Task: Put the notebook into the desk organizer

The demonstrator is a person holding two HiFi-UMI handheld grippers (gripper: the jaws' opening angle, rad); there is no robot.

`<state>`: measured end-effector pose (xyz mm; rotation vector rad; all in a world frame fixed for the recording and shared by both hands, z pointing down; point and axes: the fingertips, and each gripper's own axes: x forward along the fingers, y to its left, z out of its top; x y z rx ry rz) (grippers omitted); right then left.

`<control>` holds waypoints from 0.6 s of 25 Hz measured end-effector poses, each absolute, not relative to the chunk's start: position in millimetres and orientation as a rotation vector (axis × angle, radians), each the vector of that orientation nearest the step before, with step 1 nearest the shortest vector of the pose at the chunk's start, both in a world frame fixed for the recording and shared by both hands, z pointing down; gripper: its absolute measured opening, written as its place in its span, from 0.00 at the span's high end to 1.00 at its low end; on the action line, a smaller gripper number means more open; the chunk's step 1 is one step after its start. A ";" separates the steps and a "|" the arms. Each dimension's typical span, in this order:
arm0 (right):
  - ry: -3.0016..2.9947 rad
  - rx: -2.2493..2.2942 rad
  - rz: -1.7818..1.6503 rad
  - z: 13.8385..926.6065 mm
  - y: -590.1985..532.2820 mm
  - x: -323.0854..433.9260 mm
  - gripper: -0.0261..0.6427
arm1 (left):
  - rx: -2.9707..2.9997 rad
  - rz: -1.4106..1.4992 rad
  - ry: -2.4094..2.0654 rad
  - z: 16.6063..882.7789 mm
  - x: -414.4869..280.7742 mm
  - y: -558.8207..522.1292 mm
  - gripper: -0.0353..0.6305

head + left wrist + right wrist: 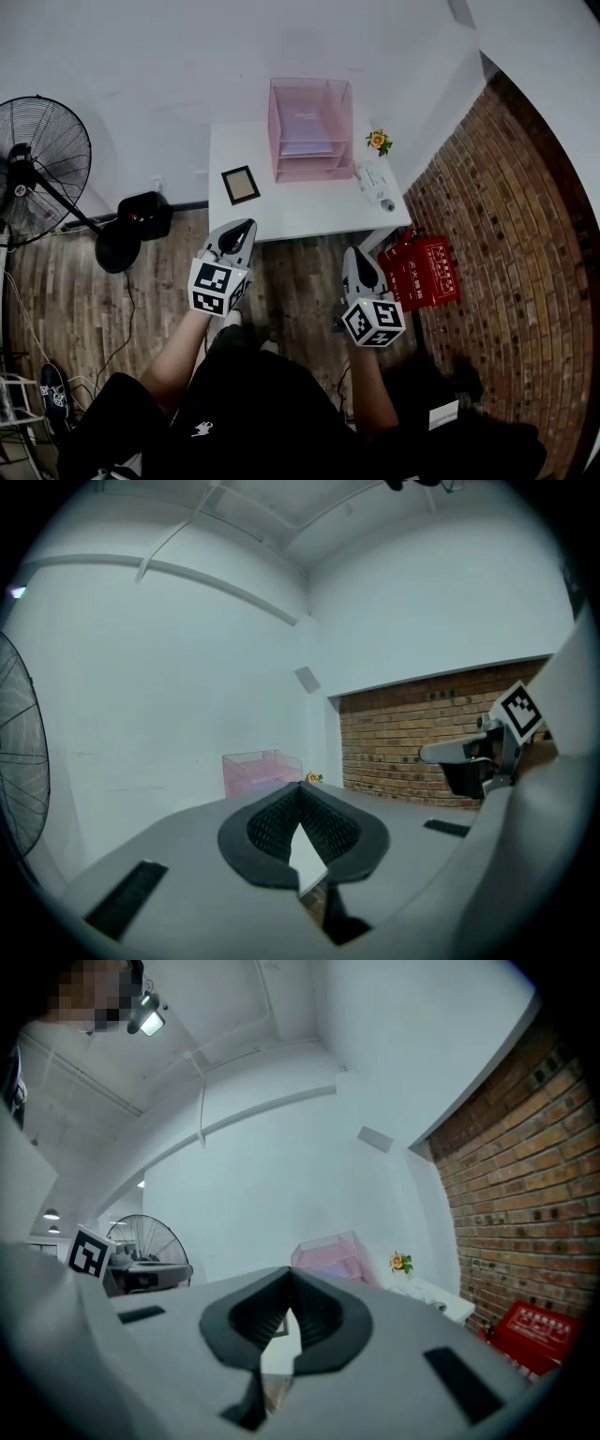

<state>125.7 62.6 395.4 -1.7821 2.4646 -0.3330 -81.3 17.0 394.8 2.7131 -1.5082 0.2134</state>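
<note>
Pink desk organizer [310, 161] 1 | notebook [306, 131] 1 | left gripper [247, 225], right gripper [350, 253]: jaws closed

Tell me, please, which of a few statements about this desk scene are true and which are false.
1. The left gripper and the right gripper are both shut with nothing between their jaws. True.
2. The pink desk organizer is held by the right gripper. False: it stands on the white table, apart from both grippers.
3. A flower sits on the table, right of the organizer. True.
4. The red box lies on the table. False: it lies on the floor, by the brick wall.
</note>
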 end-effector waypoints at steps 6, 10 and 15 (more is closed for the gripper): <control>2.454 -1.765 -0.325 387.9 59.1 128.2 0.96 | 2.724 0.196 -1.526 385.4 -77.7 15.4 0.94; 2.449 -1.756 -0.321 383.0 53.5 130.1 0.96 | 2.726 0.193 -1.531 381.6 -74.4 10.5 0.94; 2.463 -1.748 -0.321 384.6 46.8 128.1 0.96 | 2.726 0.208 -1.532 382.7 -72.2 5.6 0.94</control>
